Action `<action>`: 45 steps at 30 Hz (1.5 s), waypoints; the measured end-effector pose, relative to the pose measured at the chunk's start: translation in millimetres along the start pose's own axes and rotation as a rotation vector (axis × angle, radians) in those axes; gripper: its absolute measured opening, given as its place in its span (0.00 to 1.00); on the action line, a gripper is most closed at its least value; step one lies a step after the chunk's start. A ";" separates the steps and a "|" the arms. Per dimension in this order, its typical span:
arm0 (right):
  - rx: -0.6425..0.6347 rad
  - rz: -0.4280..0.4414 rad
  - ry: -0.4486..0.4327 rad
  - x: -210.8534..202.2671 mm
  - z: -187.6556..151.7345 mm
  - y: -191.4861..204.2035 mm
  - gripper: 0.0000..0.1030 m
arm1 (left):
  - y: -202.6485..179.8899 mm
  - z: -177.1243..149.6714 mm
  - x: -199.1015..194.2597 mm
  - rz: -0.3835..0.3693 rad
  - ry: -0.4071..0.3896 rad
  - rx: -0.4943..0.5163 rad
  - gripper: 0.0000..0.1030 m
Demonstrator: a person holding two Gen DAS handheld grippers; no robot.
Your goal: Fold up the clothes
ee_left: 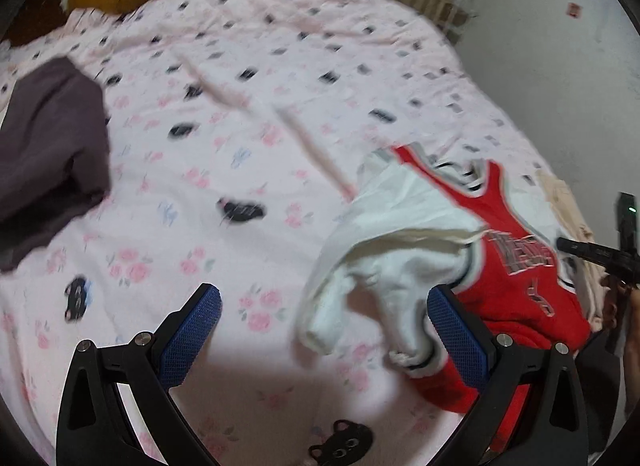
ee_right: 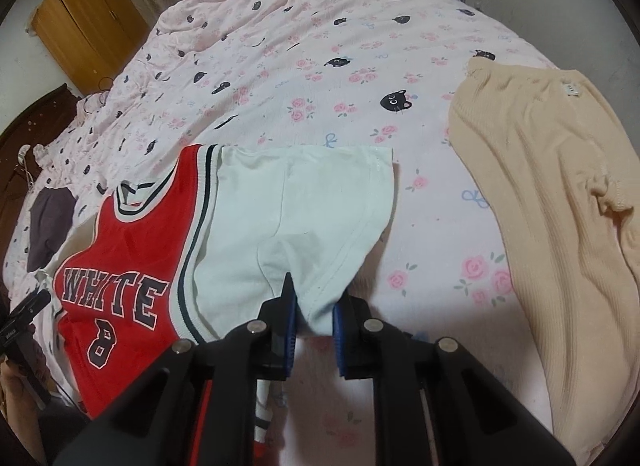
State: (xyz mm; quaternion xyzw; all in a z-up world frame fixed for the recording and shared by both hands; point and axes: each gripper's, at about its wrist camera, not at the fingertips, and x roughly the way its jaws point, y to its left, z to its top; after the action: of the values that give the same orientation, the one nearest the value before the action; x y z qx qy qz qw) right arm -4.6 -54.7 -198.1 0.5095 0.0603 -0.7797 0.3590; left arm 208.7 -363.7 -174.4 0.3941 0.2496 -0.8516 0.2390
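Observation:
A red jersey (ee_right: 120, 266) printed "WHITE 8", with white sleeves, lies on the pink floral bedspread (ee_right: 320, 65). My right gripper (ee_right: 315, 324) is shut on the lower edge of its white sleeve (ee_right: 296, 209), with the cloth pinched between the blue pads. In the left wrist view the same jersey (ee_left: 516, 266) lies rumpled at the right. Its other white sleeve (ee_left: 384, 250) is bunched just ahead of my left gripper (ee_left: 324, 306), near the right finger. That gripper stands wide open with nothing between its pads (ee_left: 200, 330).
A dark purple garment (ee_left: 48, 153) lies at the left of the bed. A beige ribbed garment (ee_right: 552, 205) is spread out at the right. A wooden wardrobe (ee_right: 88, 25) and curtains stand beyond the bed, with a white wall (ee_left: 560, 65) on the right.

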 end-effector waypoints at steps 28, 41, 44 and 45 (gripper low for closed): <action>-0.031 -0.173 -0.009 -16.9 21.3 -8.2 0.15 | 10.5 -3.0 5.5 -0.055 0.053 -0.145 0.99; -0.227 -0.208 -0.046 -37.3 16.9 34.1 0.50 | 11.0 -4.3 1.4 -0.052 0.043 -0.159 0.99; -0.353 -0.066 -0.049 -48.9 17.7 80.0 0.50 | 5.8 -4.0 -1.7 -0.045 0.030 -0.137 0.99; -0.395 -0.018 -0.049 -52.8 17.9 95.3 0.49 | 3.3 -4.1 -3.4 -0.044 0.024 -0.124 0.99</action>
State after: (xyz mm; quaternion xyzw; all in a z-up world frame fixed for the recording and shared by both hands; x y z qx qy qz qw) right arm 52.9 -106.6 -119.5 0.4094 0.2077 -0.7682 0.4462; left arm 214.9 -363.0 -174.9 0.3831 0.3131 -0.8349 0.2413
